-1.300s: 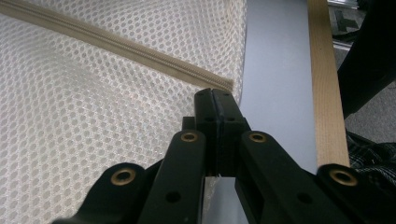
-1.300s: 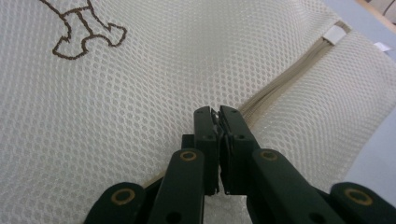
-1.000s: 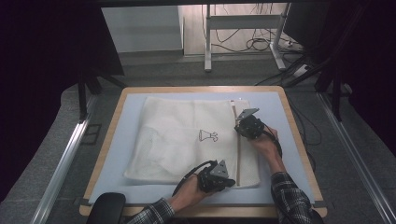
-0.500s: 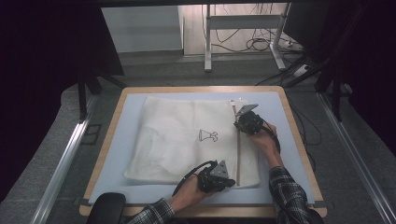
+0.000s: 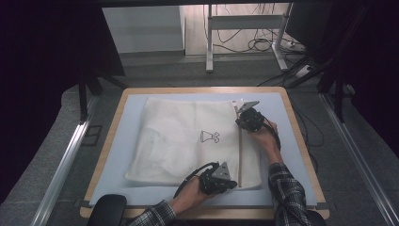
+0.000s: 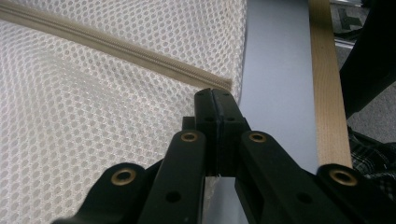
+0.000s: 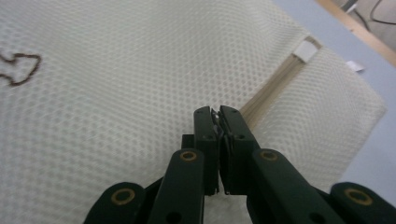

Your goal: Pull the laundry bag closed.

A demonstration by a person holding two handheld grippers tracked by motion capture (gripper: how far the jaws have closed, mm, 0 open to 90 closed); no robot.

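Now the mesh bag (image 5: 188, 141) is laid flat on the surface (image 5: 122, 141); its zipper end is pinched by the closed left hand-held gripper (image 6: 215, 95), while something small, hard to make out, is clamped along the zipper (image 7: 271, 88) by the right hand-held gripper (image 7: 215, 114).

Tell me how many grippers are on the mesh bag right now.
2. The left gripper is shut at the near end of the zipper, by the mesh bag's near edge. The right gripper is shut on the zipper farther up, toward the far end.
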